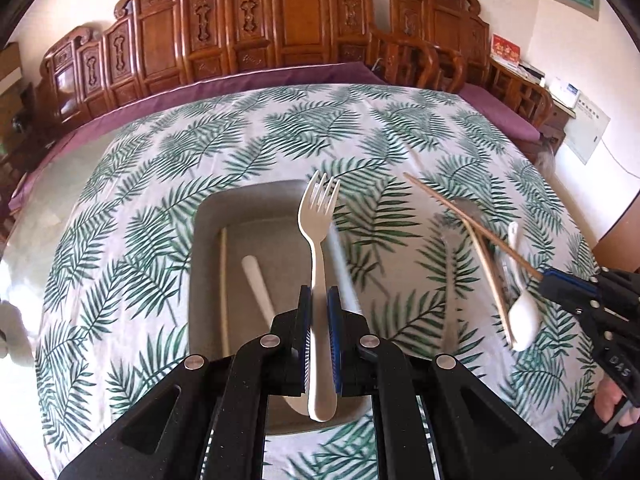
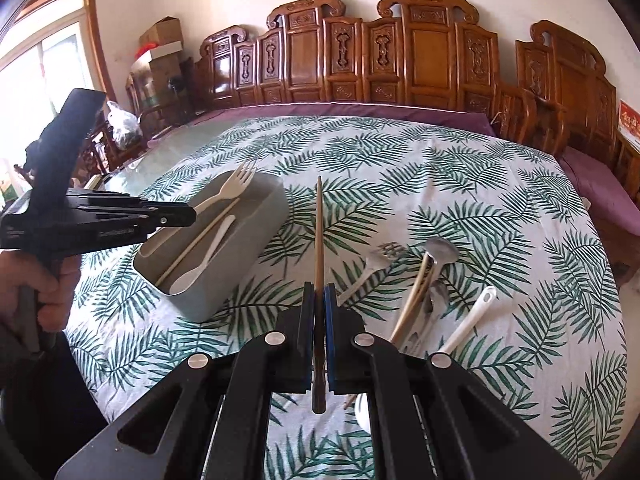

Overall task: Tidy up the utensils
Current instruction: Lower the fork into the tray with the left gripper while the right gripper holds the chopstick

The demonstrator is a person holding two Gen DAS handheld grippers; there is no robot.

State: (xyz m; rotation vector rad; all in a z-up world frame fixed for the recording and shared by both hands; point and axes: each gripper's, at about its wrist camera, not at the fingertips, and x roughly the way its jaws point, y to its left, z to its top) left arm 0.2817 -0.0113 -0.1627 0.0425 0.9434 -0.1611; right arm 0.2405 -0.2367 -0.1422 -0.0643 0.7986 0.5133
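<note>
Grey and deep, the bin (image 2: 224, 248) sits on the leafy cloth (image 2: 400, 168) of the tabletop, and some things are already inside it: a pale chopstick (image 2: 200, 236) and a white spoon (image 2: 200, 268). So the job looks partly done.

The left claw (image 1: 319, 340) is squeezed shut on a white fork (image 1: 318, 220), holding it by the handle right above the bin. The prongs point away from the claw. The fork is not in the bin yet, so I think dropping it in comes next.

The right claw (image 2: 319, 340) is pinched tight on a brown chopstick (image 2: 319, 232). It is up in the air, off to the right of the bin.

More things are left on the cloth, just right of the right claw: a metal fork (image 2: 370, 266), a metal spoon (image 2: 440, 252), another pale stick (image 2: 412, 300) and a white spoon (image 2: 468, 320). They lie in a messy pile, some crossing over each other.

Some things are hard to see. In the left claw's view the pile is blurry. The right claw hides the near ends of the pile, so I cannot count everything there. A white rounded thing (image 2: 362, 416) peeks out under that claw; I cannot tell what it is. The bin's near end is hidden behind the left claw in its own view.
</note>
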